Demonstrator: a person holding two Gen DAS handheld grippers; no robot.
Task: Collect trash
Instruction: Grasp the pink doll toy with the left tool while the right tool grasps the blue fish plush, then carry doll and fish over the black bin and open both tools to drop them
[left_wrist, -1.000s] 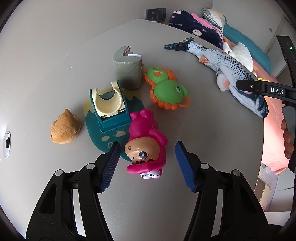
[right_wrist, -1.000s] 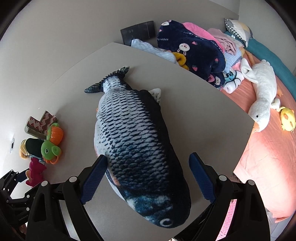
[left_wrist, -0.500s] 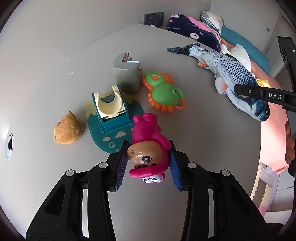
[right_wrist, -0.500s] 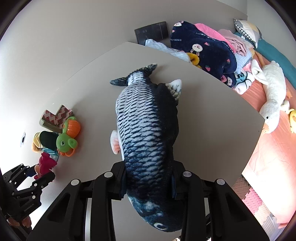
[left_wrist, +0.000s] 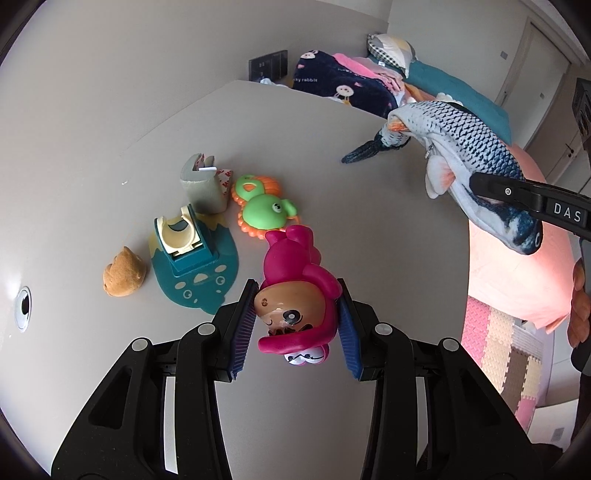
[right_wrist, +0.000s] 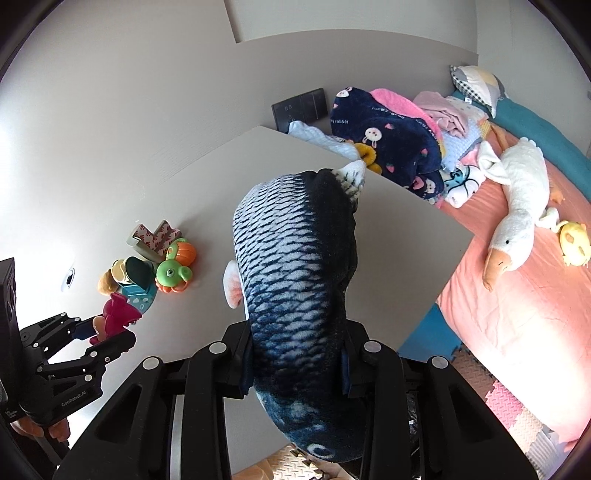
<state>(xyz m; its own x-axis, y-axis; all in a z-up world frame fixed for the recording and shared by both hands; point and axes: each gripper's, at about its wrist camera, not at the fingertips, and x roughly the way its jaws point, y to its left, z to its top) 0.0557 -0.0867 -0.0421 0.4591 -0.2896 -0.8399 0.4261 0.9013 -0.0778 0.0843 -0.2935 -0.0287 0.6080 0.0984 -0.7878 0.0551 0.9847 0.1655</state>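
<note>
Left gripper (left_wrist: 295, 325) pinching pink doll (left_wrist: 295, 291) by the head, lifted off desk (left_wrist: 369, 221). Right gripper (right_wrist: 295, 360) clamped on plush fish (right_wrist: 295, 266) near its head, tail drooping toward desk beside the bed (right_wrist: 517, 314).

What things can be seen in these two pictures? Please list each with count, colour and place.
doll: 1, pink, held in left gripper
fish toy: 1, blue-white, held in right gripper, tail hanging to the table
frog toy: 1, green-orange, on table
stand: 1, teal-cream, on table
brown toy: 1, on table beside stand
table: 1, grey
goose toy: 1, white, on bed
left gripper: 1, black
right gripper: 1, black
</note>
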